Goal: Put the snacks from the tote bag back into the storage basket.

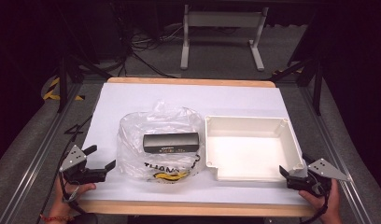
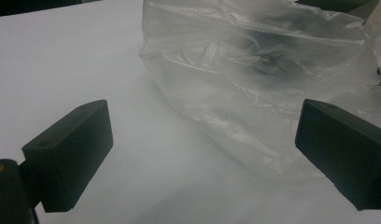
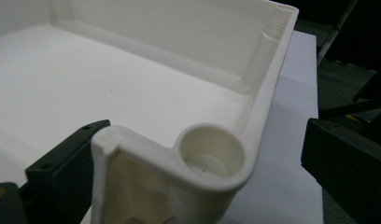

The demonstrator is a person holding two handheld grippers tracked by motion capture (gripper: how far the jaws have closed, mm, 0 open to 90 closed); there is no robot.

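Note:
A crumpled clear plastic bag (image 1: 158,140) lies mid-table, with black lettering and something yellow (image 1: 170,176) at its near end. A long black box (image 1: 171,142) lies across it; whether inside or on top I cannot tell. A shallow white tray (image 1: 291,140) sits to its right. My left gripper (image 1: 102,157) is open near the front left, facing the bag (image 2: 254,70), with bare table between its jaws (image 2: 205,121). My right gripper (image 1: 295,166) is open, its jaws standing either side of the tray's near right corner (image 3: 212,154) without closing on it.
The white table top (image 1: 132,98) has a wooden rim (image 1: 188,208) along its front and back. Metal rails run along both sides. Behind the table are a white stand (image 1: 221,28), floor cables and dark tripod legs (image 1: 67,74).

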